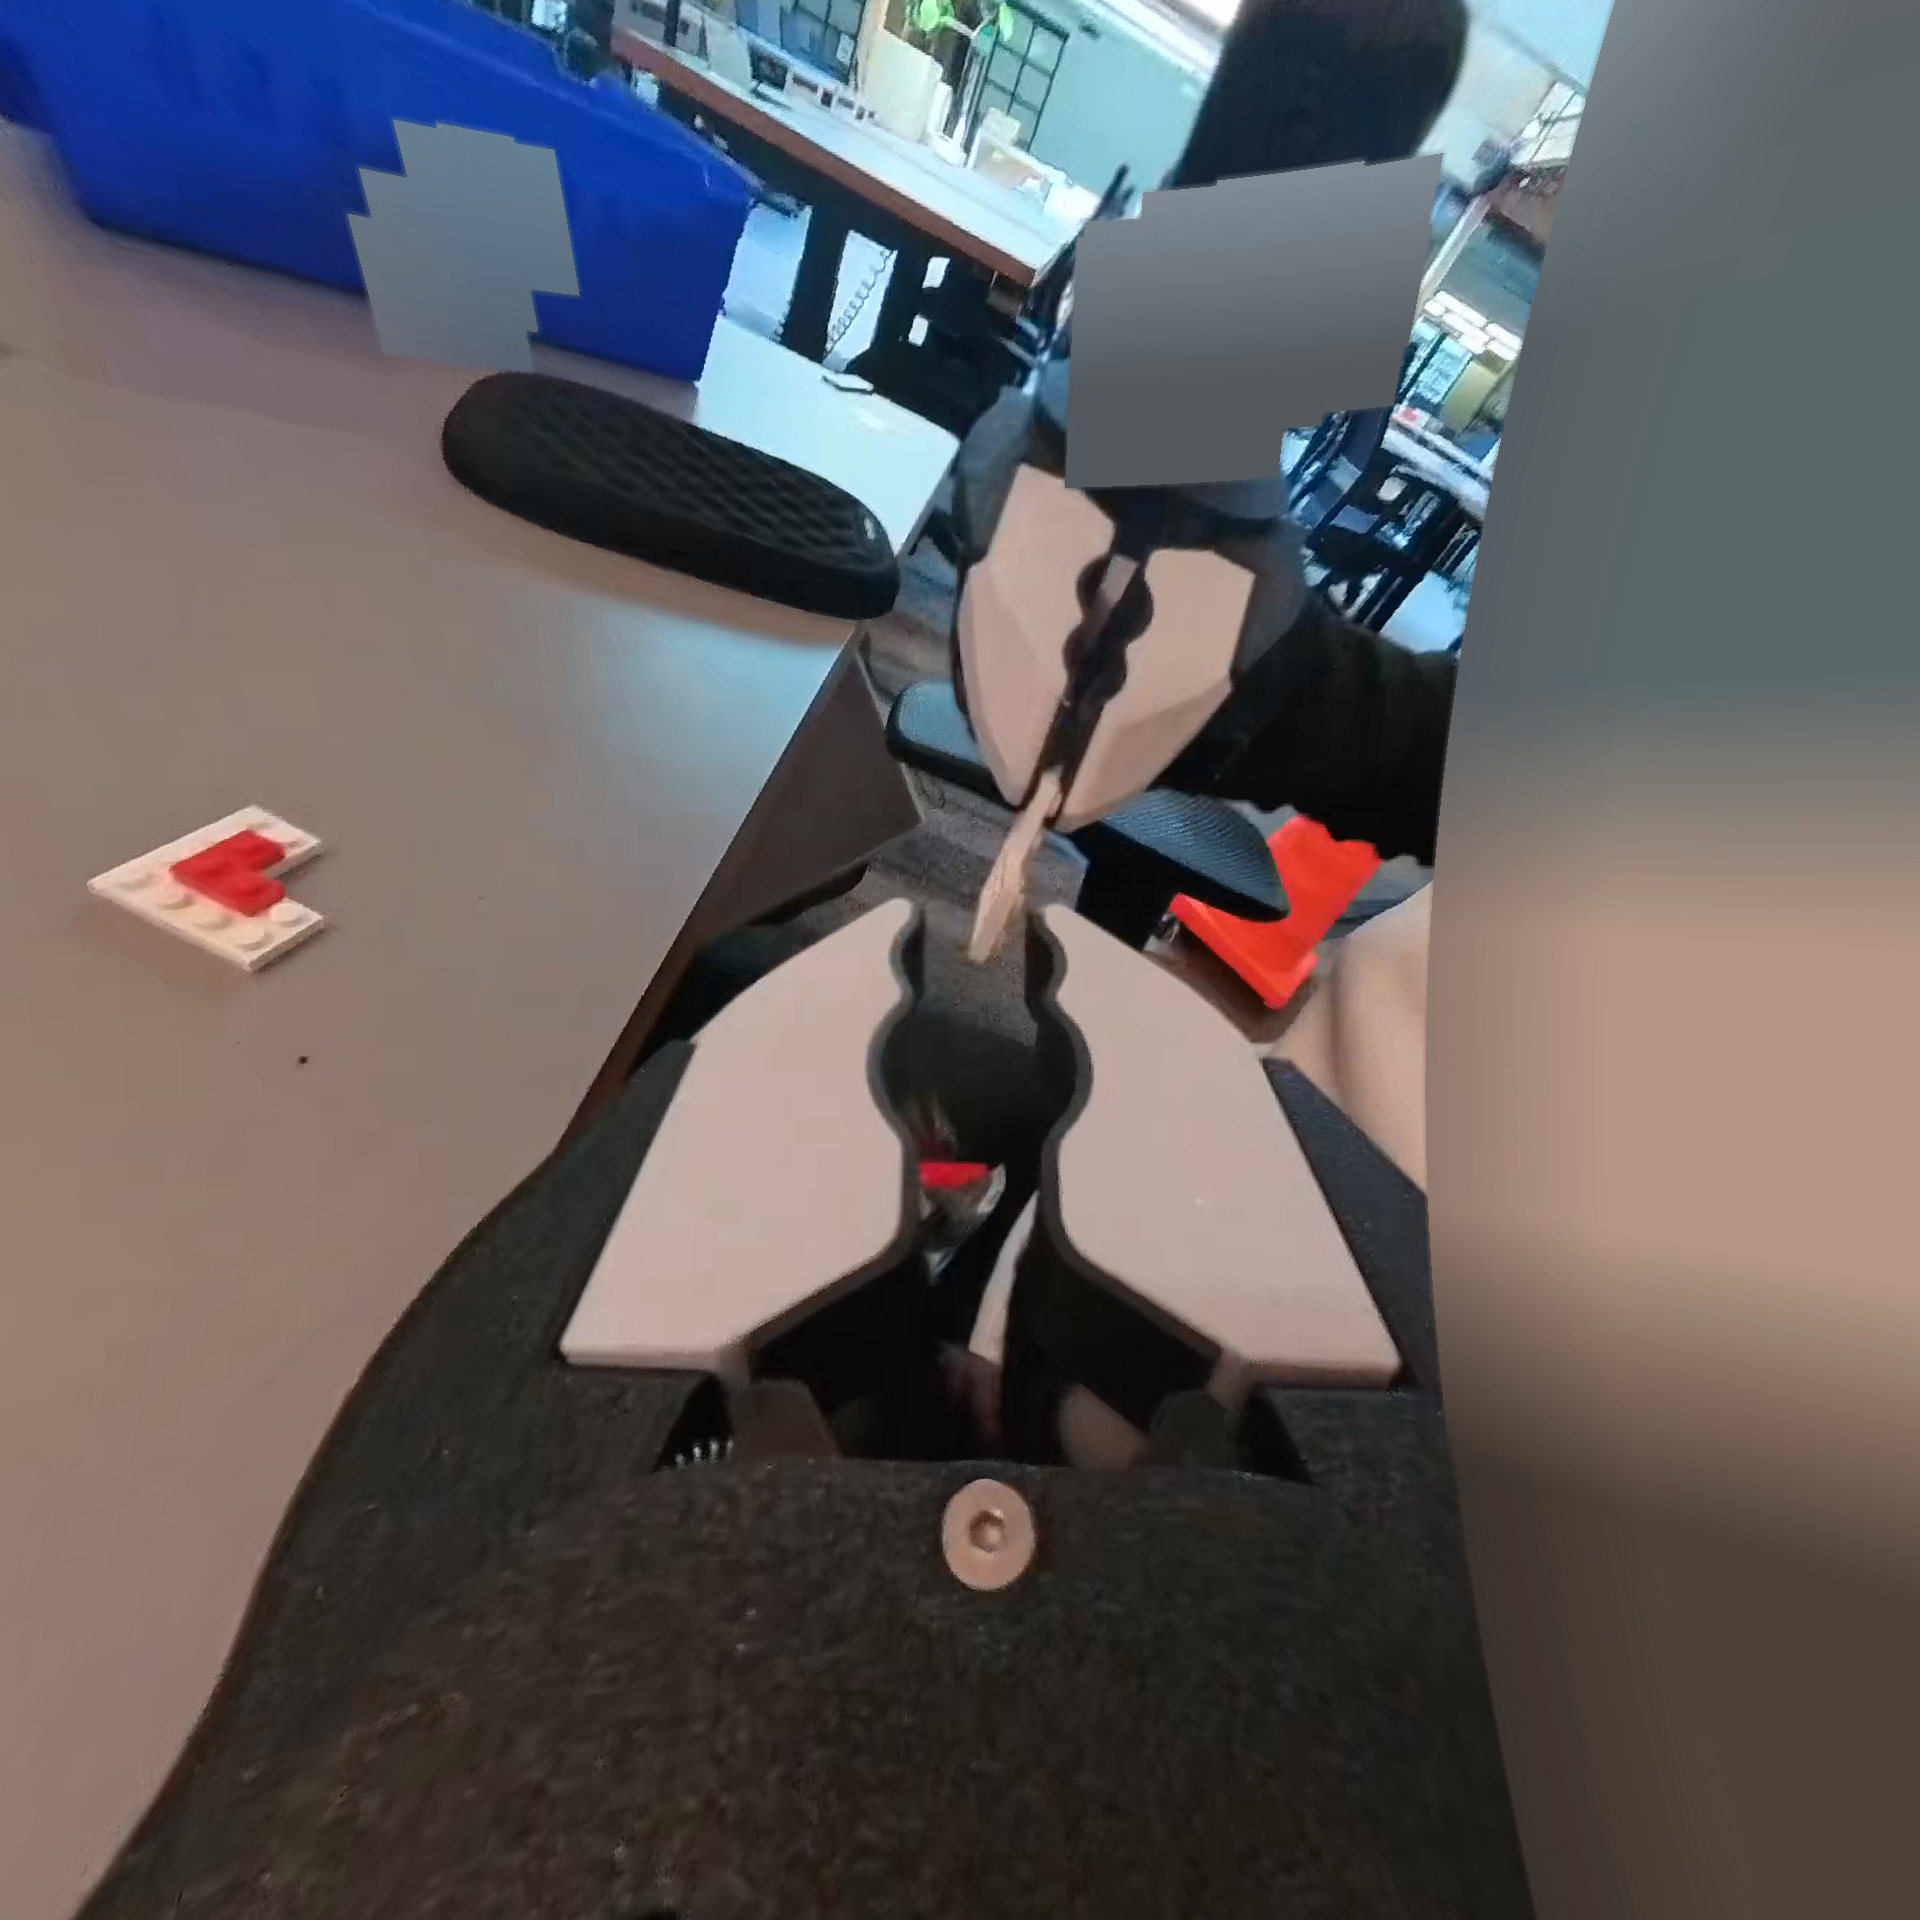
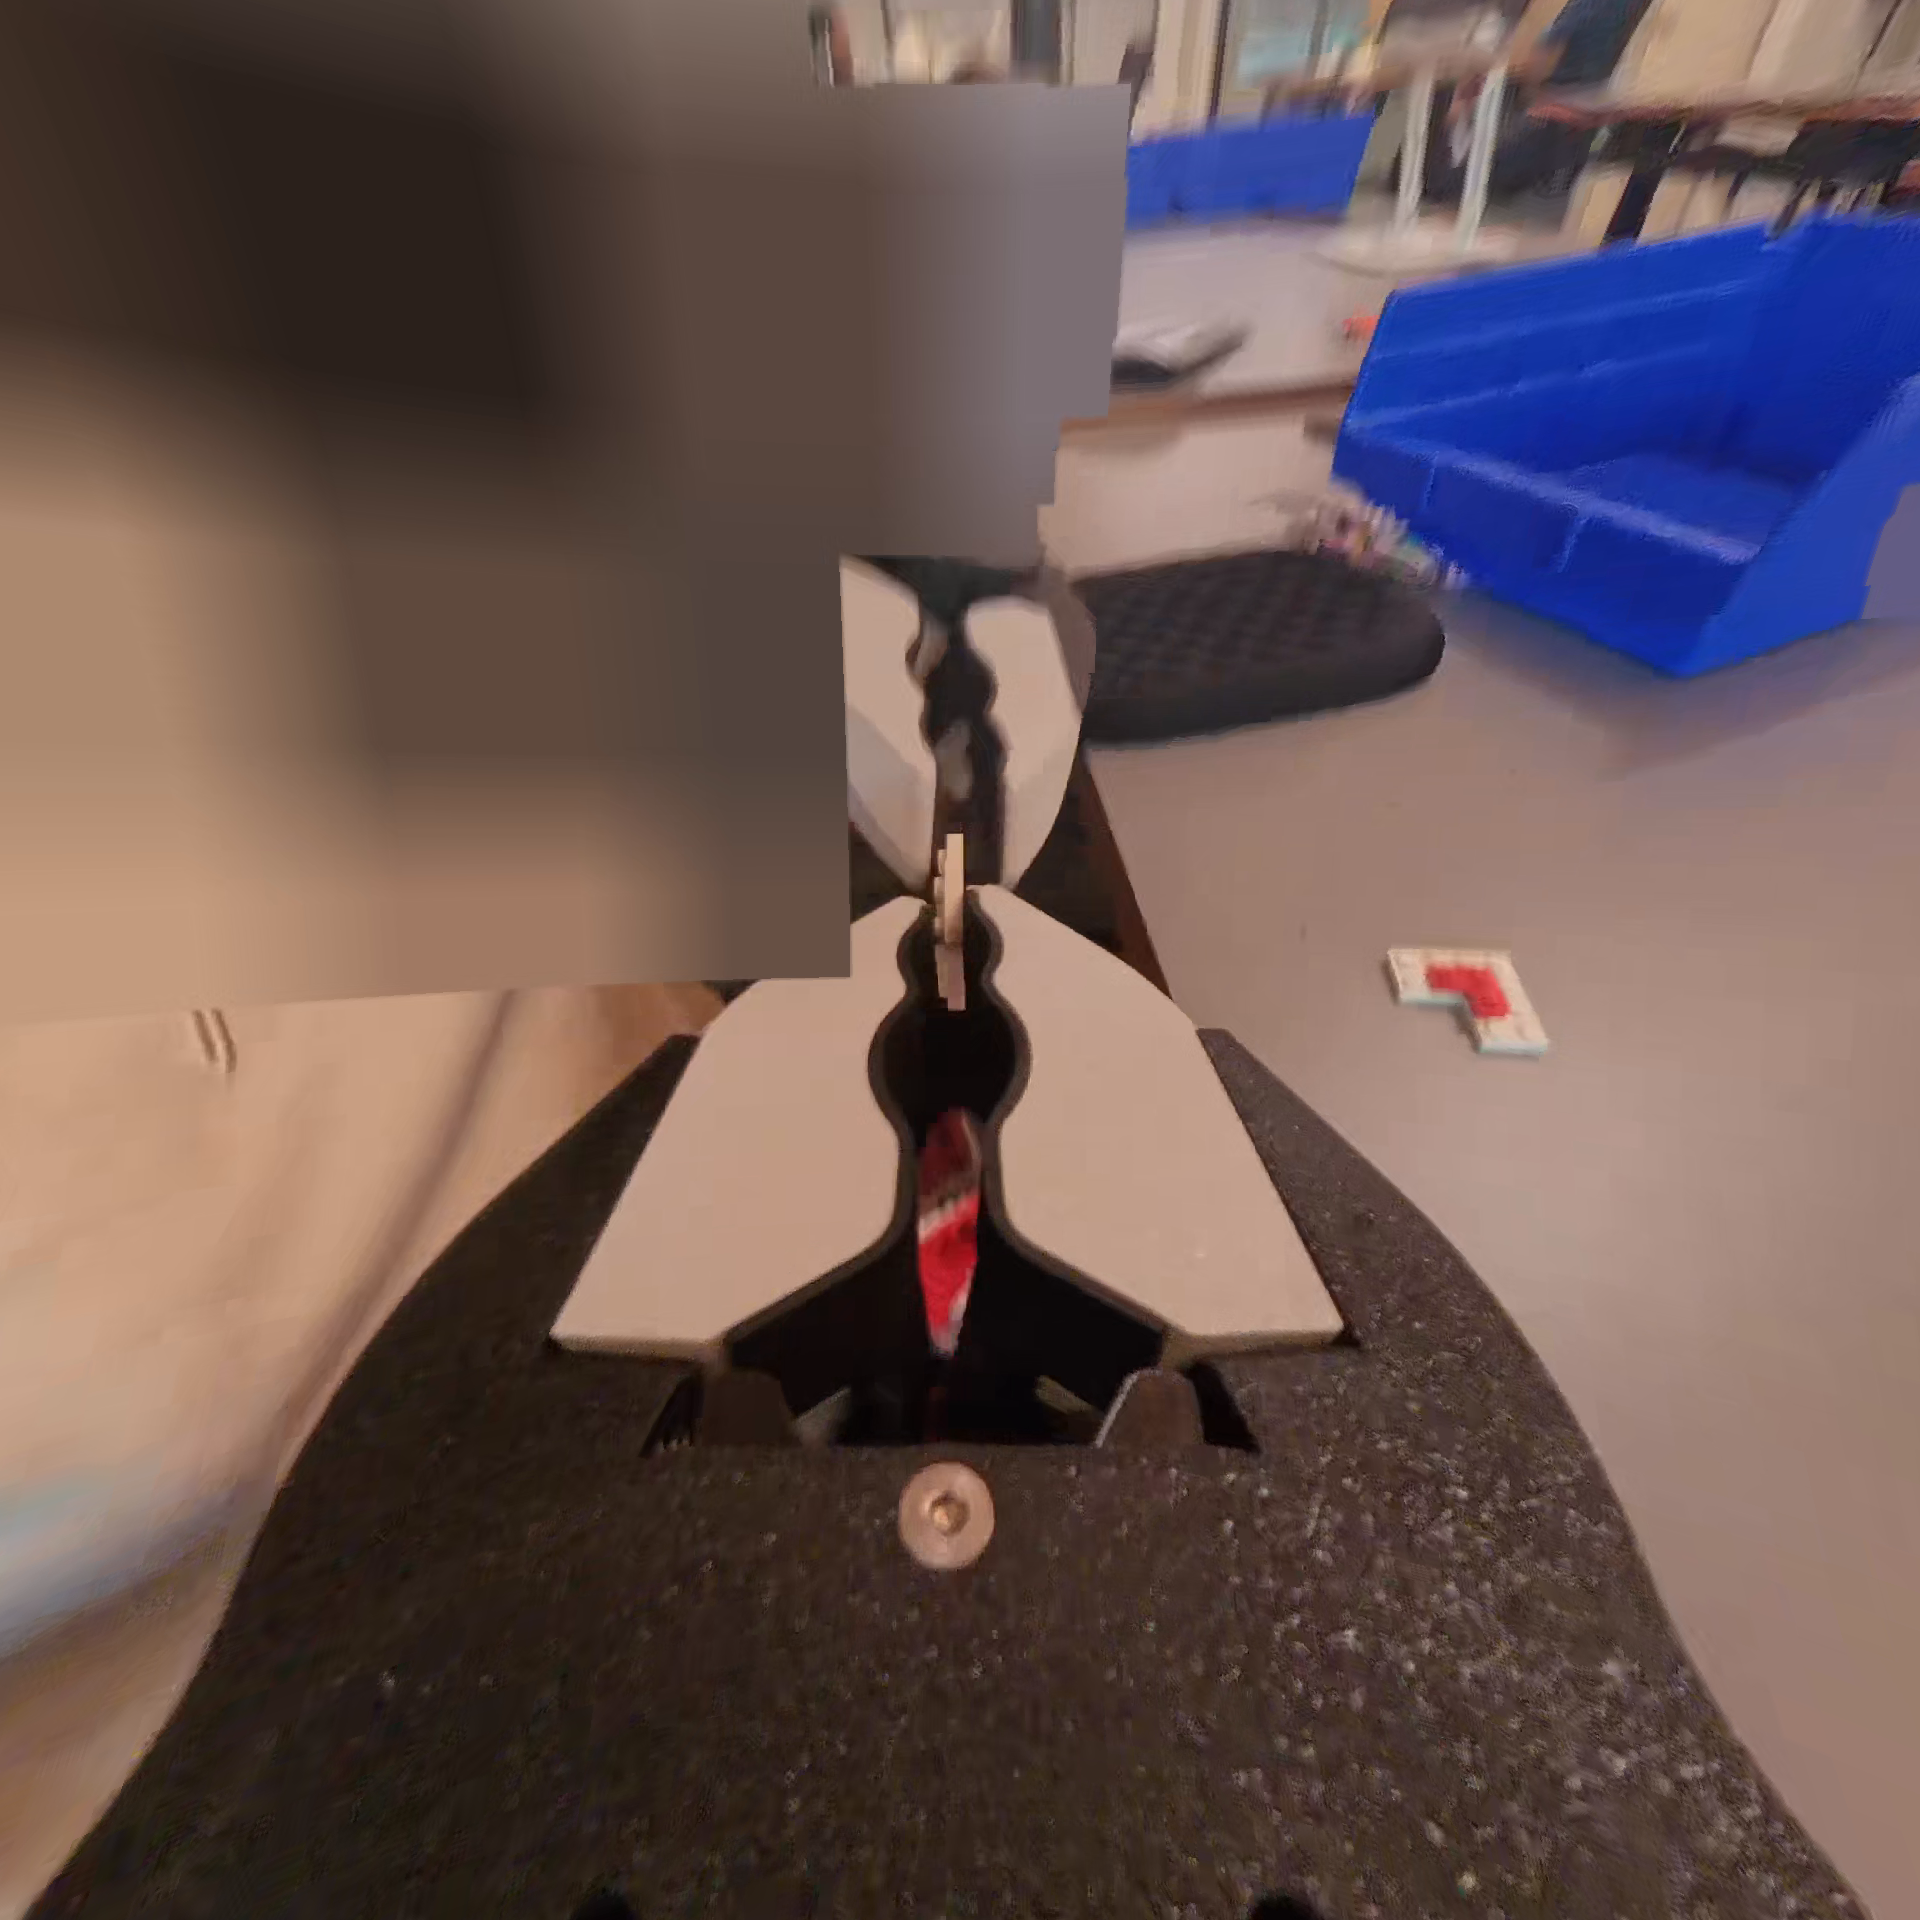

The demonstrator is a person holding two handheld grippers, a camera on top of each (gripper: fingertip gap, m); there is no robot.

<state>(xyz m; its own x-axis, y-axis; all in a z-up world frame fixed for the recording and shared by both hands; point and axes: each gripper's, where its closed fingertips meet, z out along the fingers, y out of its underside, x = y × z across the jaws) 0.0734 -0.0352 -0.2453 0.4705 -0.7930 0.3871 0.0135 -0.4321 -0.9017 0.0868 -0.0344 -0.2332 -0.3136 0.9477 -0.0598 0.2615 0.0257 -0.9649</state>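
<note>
My right gripper (image 2: 948, 904) is shut on a small thin tan studded plate (image 2: 954, 977), seen edge-on, and holds it in the air beside the table edge. In the left wrist view the right gripper (image 1: 1049, 816) points down toward me with the plate (image 1: 1000, 883) sticking out of its tips. My left gripper (image 1: 979, 914) faces it tip to tip. Its jaws stand apart, with the plate's free end between them; I cannot tell whether they touch it. The left gripper (image 2: 961, 868) also shows in the right wrist view.
A white L-shaped plate with a red piece on it (image 1: 213, 883) (image 2: 1470, 997) lies on the grey table (image 1: 312, 675). A black mesh pad (image 1: 665, 499) (image 2: 1247, 644) and blue bins (image 1: 260, 156) (image 2: 1621, 447) stand farther back. An orange object (image 1: 1278, 914) and a black chair armrest (image 1: 1174, 831) are below the table edge. Less than 4 cm separates the two grippers' tips.
</note>
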